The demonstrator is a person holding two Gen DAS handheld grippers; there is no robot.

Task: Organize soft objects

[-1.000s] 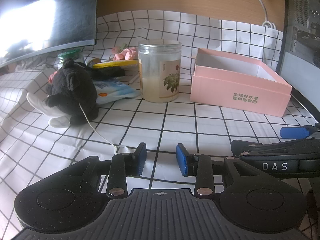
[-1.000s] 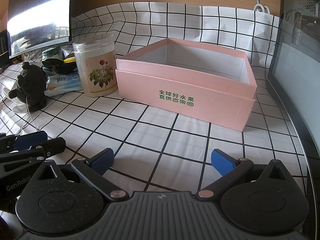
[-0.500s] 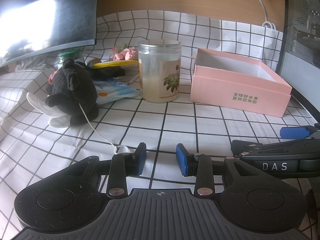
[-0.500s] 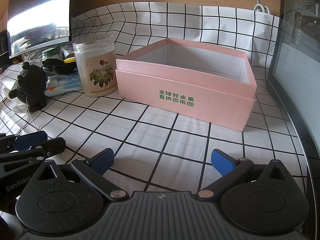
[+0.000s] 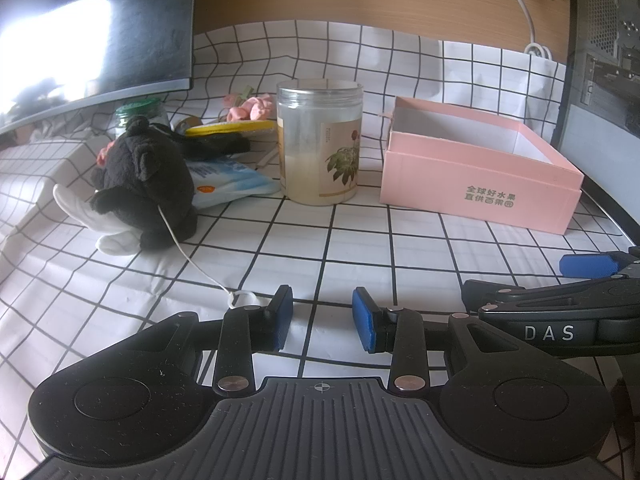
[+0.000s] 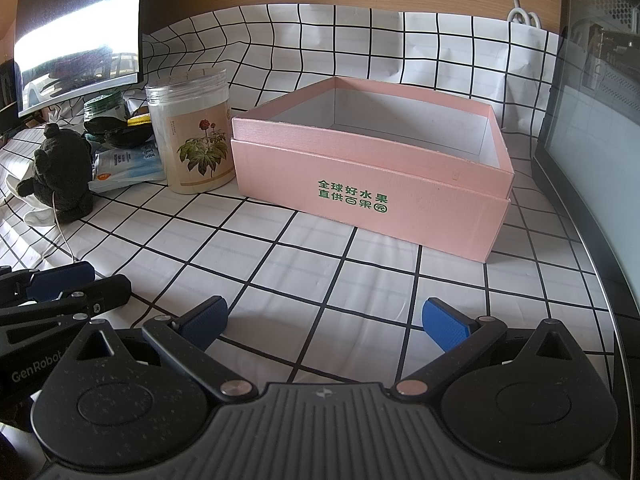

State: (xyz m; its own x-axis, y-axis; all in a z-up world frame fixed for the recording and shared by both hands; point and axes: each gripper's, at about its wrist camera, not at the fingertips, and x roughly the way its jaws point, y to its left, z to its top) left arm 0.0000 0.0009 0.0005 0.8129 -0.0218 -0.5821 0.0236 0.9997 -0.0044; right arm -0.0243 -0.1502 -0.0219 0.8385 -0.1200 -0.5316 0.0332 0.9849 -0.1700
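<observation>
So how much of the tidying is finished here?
Nothing looks done yet: the pink box is empty. Nothing is in hand either; the left tongs and the right tongs are both open above the checked cloth. Left to do: the black plush toy sits beside the jar, with small pink soft things behind.

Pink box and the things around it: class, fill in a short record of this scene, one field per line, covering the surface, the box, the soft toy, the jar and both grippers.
surface: white tablecloth with a black grid
pink box: open, nothing visible inside, green print on its front
black plush toy: sits left of the jar, apart from the box, a white cord trailing from it
clear jar: upright, flower label, between toy and box
blue-white packet: lies flat between toy and jar
left gripper: jaws slightly apart, holding nothing
right gripper: jaws wide open, holding nothing
</observation>
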